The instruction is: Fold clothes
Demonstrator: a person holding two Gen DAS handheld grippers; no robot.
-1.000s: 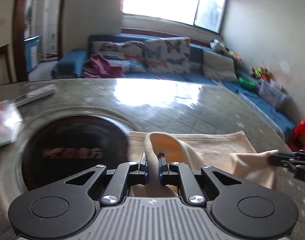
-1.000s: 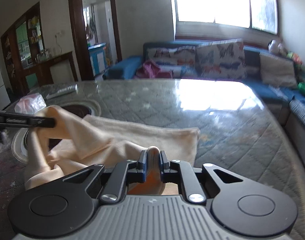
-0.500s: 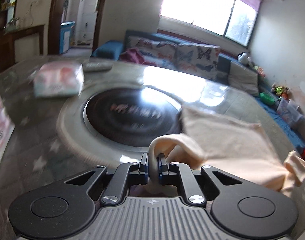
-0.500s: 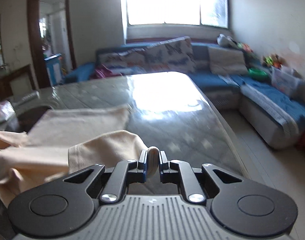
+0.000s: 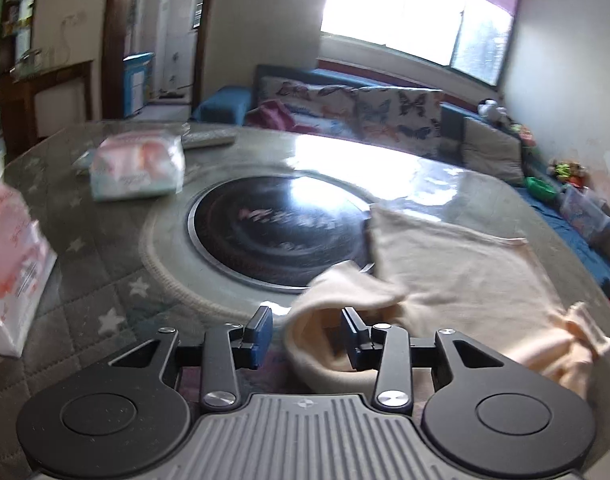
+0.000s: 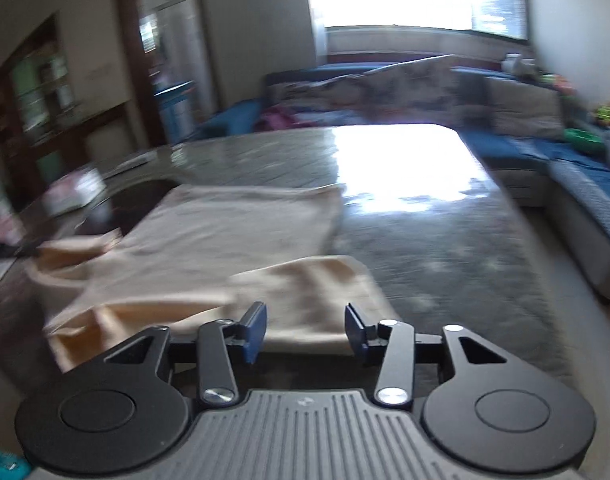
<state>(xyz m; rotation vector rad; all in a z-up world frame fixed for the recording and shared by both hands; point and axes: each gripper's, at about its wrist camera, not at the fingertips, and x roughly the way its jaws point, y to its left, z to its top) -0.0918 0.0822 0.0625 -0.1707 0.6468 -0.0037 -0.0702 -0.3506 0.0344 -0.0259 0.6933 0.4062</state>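
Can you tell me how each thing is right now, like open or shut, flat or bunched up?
left gripper: open, jaws apart, holding nothing
right gripper: open, jaws apart, holding nothing
cream garment: lying on the table, far part flat, near edges bunched
tissue pack: lying flat, looks closed
remote control: lying flat on the table
round black cooktop: partly covered by the garment's edge
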